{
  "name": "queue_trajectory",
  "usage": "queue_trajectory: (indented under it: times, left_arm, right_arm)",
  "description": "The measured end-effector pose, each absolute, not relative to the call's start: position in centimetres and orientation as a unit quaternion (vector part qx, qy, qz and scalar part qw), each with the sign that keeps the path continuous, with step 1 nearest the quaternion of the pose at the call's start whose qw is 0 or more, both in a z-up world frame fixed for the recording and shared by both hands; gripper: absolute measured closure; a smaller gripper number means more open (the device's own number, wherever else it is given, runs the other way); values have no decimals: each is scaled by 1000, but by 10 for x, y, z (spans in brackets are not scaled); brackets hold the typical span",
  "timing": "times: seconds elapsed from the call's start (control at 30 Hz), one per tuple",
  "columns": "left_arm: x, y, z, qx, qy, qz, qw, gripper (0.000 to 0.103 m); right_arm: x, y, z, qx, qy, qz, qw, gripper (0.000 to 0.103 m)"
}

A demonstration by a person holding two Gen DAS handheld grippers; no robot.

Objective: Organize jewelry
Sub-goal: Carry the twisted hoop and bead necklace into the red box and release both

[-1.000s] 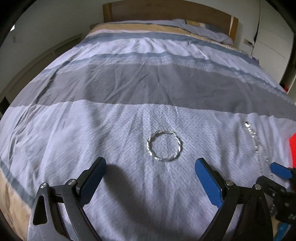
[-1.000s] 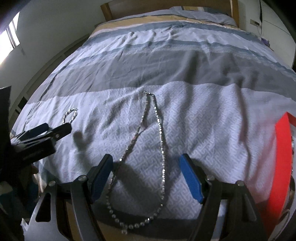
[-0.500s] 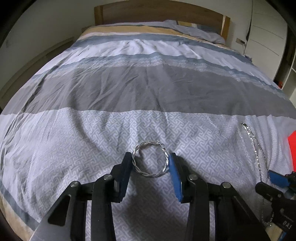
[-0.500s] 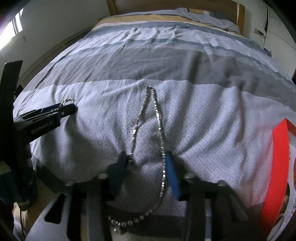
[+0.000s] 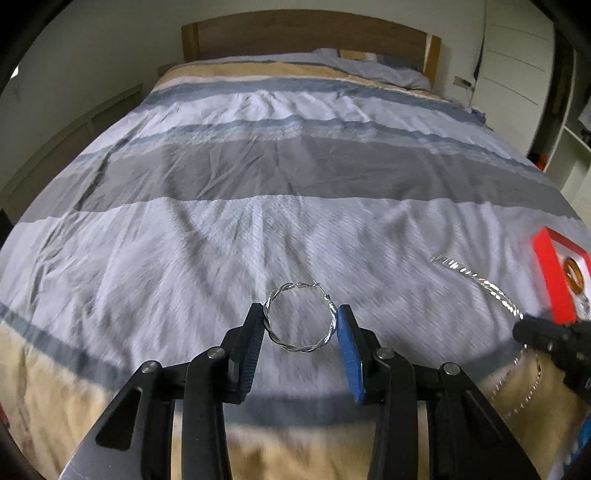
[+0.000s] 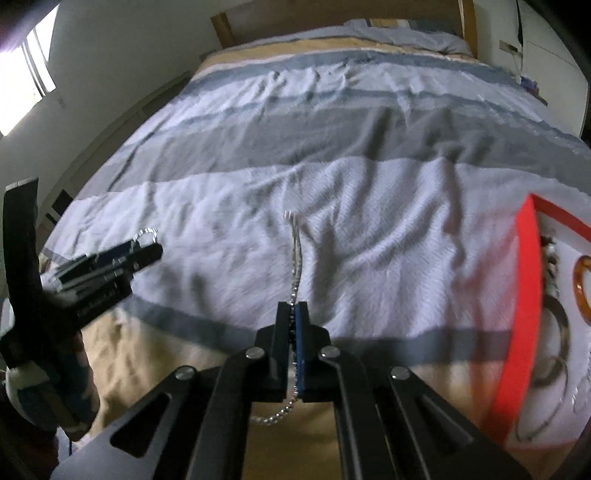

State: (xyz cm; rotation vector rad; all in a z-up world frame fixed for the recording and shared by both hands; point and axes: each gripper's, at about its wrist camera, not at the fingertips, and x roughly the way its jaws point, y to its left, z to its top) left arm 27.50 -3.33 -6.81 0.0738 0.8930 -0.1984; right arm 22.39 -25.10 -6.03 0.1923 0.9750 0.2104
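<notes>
Shiny twisted-metal hoop (image 5: 300,319), glinting metal chain (image 6: 296,258), matt creased cloth bedspread (image 5: 258,177), wooden headboard (image 5: 303,35)

Both our claws look like the same build: matte black linkage arms with triangular cutouts near the base and round silver pivot screws along the links. On our left claw (image 5: 300,325) we count four of those screws across the front, and one finger is black with a ribbed face while the other carries a bright blue pad (image 5: 349,354). Our right claw (image 6: 293,328) has the same black frame, silver screws and a blue pad on one side. Seen side-on from the right wrist cam, the left one has small white lettering on its black body, too blurry to read.
</notes>
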Motion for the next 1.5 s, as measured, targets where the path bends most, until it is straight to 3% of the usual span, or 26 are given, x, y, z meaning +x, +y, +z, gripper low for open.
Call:
queue_trajectory:
  times: [0.47,0.77,1.13,1.5]
  left_arm:
    - [172,-32,2,37,381,-128,915,64]
    - [126,-47,37,42,360,-147,921,64]
    - [99,-130,59,62,353,-208,910,64]
    - [120,-238,48,92,368,-271,885,64]
  right_arm:
    - [129,-241,25,78,406,87,907,101]
    - [73,-266,53,95,365,75,923,101]
    - [28,-357,64,121,334,19,934,101]
    - [55,-442,48,132,341,-13,931,101]
